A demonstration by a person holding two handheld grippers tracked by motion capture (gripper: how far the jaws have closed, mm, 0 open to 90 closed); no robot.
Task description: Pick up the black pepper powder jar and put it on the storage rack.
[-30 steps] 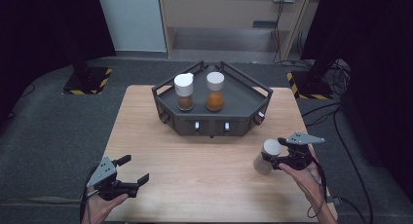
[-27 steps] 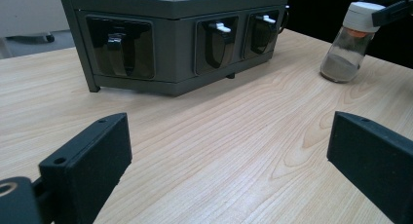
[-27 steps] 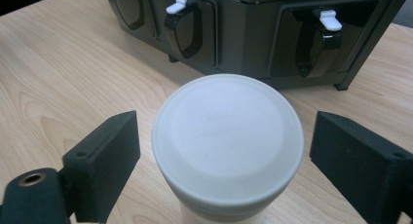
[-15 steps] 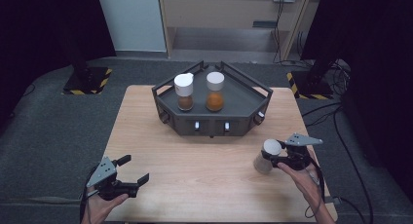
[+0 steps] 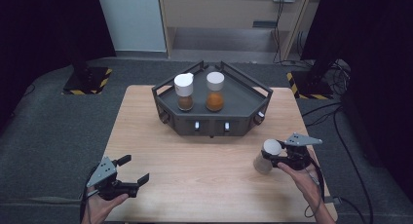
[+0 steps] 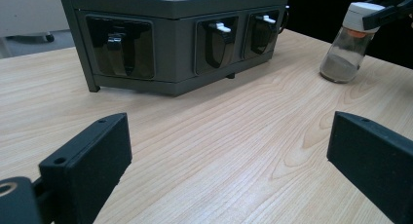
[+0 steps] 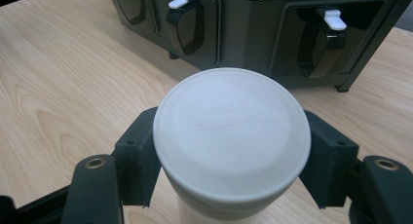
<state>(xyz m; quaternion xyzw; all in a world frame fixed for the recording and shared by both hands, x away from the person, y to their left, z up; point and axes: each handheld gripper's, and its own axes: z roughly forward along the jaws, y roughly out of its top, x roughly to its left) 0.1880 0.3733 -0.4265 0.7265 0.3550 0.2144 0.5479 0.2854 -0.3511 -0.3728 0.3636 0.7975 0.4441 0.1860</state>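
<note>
A glass spice jar with a white lid and grey powder in it leans at the table's right side. My right gripper is shut on its lid, one black finger on each side. In the left gripper view the same jar has its base on or just above the wood. My left gripper stands open near the front left, jaws wide apart and nothing between them. A dark grey rack at the table's back holds a brown-filled jar and an orange-filled jar.
The rack's front face has recessed pockets with small white levers. Bare wooden tabletop stretches between the two grippers. Grey carpet surrounds the table, with cables and stand bases at the far right.
The right gripper and its jar have shifted only slightly, a touch lower and toward the person. The left gripper has stayed where it was.
</note>
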